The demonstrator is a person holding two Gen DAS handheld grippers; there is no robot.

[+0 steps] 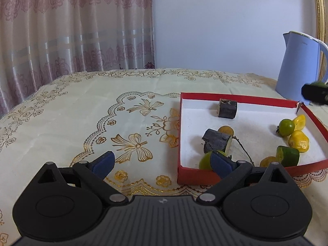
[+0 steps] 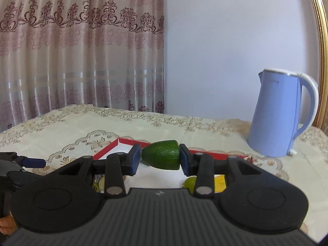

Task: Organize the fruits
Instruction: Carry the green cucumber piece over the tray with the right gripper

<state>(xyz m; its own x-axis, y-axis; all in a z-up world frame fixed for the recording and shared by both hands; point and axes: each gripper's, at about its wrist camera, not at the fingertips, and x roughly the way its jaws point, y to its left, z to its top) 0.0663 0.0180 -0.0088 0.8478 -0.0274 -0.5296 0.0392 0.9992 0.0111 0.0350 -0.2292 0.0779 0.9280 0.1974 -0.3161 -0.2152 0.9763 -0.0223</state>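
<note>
A red box with a white floor holds two dark cut pieces, a green round fruit, yellow fruits, a green cut piece and a lime-green fruit. My left gripper stands open at the box's near left corner, one pad over the cloth, the other over the box, nothing between them. My right gripper is shut on a green cucumber-like piece, held above the box; it shows at the far right in the left wrist view.
A light blue kettle stands behind the box on the right, also seen as the kettle in the left wrist view. A cream cloth with gold flowers covers the table. A patterned curtain hangs behind, and a gold frame edge lies right.
</note>
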